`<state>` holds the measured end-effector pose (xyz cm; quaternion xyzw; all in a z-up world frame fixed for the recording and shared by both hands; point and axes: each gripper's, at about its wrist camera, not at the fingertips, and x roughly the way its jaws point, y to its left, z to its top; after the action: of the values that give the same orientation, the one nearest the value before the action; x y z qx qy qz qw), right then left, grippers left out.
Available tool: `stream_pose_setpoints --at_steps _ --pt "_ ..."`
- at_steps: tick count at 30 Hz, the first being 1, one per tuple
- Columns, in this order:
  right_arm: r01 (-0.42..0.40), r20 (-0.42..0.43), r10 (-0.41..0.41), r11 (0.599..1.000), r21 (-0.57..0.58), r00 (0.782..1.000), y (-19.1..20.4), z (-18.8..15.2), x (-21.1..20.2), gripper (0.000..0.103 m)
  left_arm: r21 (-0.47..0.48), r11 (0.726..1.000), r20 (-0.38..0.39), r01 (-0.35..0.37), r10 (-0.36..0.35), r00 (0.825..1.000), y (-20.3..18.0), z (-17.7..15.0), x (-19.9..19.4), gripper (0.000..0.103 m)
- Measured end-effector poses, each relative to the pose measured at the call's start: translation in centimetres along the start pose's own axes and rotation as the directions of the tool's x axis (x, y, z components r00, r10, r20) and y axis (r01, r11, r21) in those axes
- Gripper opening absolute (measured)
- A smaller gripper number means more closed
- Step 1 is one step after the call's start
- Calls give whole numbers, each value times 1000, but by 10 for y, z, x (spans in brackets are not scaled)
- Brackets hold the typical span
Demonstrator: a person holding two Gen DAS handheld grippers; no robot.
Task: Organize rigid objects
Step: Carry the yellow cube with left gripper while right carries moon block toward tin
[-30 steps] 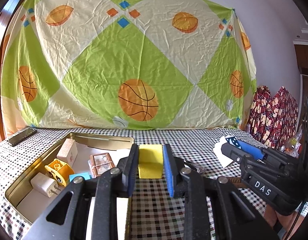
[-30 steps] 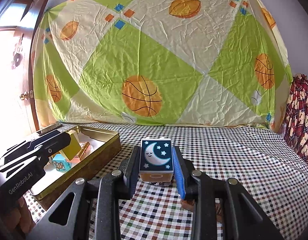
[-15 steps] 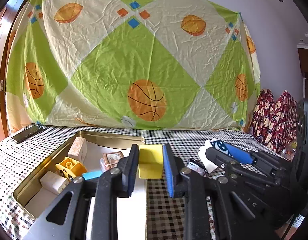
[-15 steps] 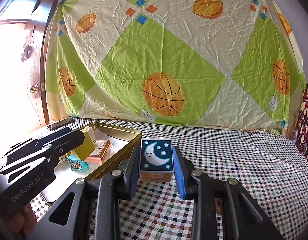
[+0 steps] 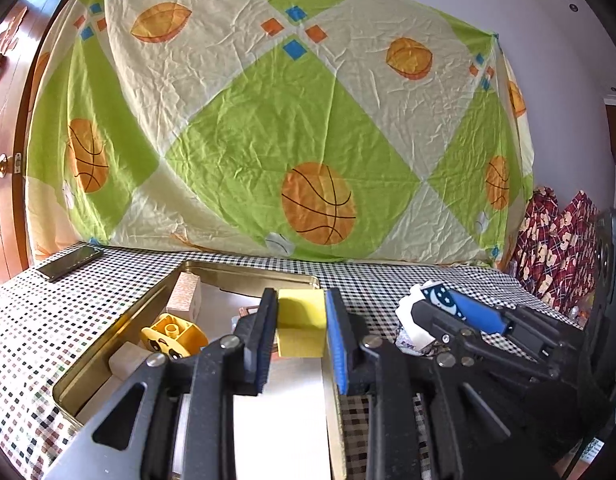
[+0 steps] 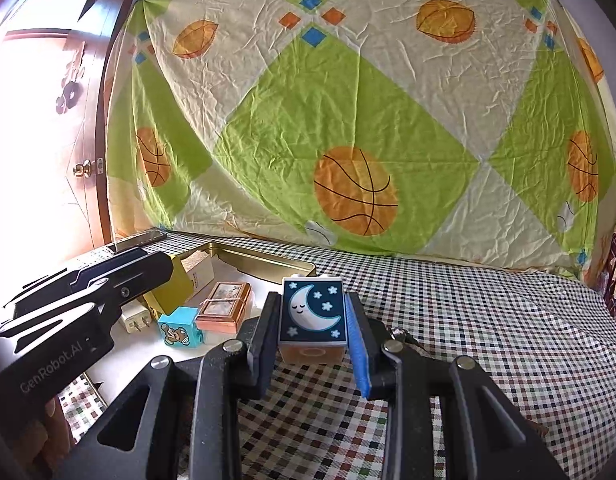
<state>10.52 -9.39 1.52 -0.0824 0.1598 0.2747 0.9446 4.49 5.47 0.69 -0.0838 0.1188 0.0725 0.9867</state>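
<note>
My left gripper is shut on a yellow block and holds it over the right part of a gold metal tin. My right gripper is shut on a dark blue moon block, held above the checked cloth just right of the tin. The right gripper also shows at the right in the left wrist view. The left gripper with the yellow block shows at the left in the right wrist view.
In the tin lie a yellow duck brick, a beige block, a white plug, a light blue bear block and a copper box. A phone lies far left. Patterned fabric stands right.
Both grippers have moved left toward the tin with their blocks. The left gripper now hangs over the tin's floor. Both stay shut.
</note>
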Motion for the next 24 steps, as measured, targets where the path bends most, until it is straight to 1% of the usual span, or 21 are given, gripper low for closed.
stream_pose_setpoints --at_steps 24 --pt "-45 7 46 999 -28 999 26 3 6 34 -28 999 -4 -40 40 999 31 0 -7 23"
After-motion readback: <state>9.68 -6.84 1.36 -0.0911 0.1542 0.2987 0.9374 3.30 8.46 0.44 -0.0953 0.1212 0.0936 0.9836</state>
